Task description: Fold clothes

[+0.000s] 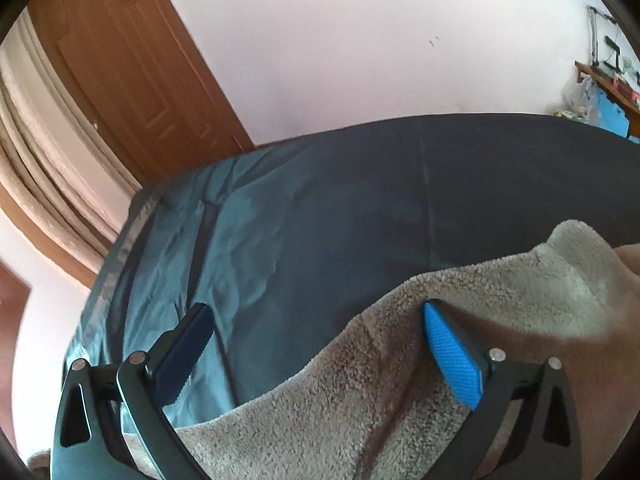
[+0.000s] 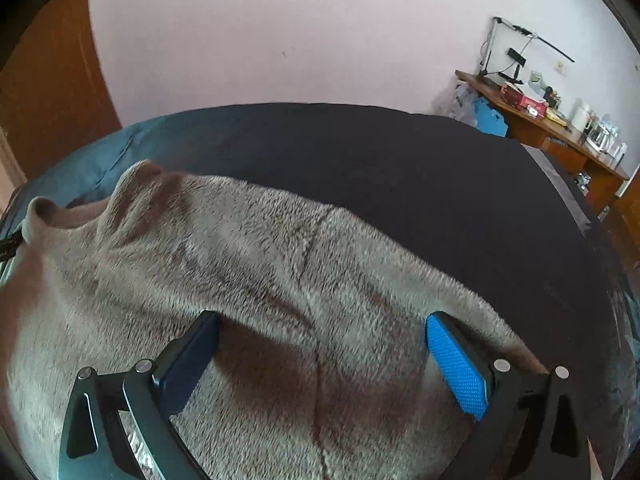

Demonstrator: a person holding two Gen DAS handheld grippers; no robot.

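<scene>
Nearest the left wrist camera, I find my left tool [image 1: 316, 332] with its fingers spread wide and nothing held between them; the blue-padded finger lies over a grey-brown fleece garment [image 1: 360, 380], while the dark finger sits over the teal sheet [image 1: 240, 240] just past the garment's edge. Whether the pads touch the cloth I cannot tell. Nearest the right wrist camera, my right tool [image 2: 320, 344] is likewise spread wide and grips nothing, both fingers lying over the plush body of the same fleece garment [image 2: 260, 260]. A seam runs down the pile between the fingers. I note the garment is spread on the bed, its pile rumpled, and at its far left end, seen from the right wrist, it rises in a raised fold showing a smoother brown inner face. Beyond the garment the bed [image 2: 400, 168] is covered by a dark cloth across most of its width; the creased teal sheet shows toward the left side in both views. Past the bed's far edge stands a pale wall [image 2: 280, 32]. A brown wooden door [image 1: 132, 80] is at far left in the left view, with a cream curtain [image 1: 48, 168] beside it. At far right in the right view a wooden bench [image 2: 560, 132] stands against the wall, carrying a red box [image 2: 524, 98], small containers and a black stand [image 2: 508, 52]; a blue item [image 2: 490, 118] leans at its near end.
</scene>
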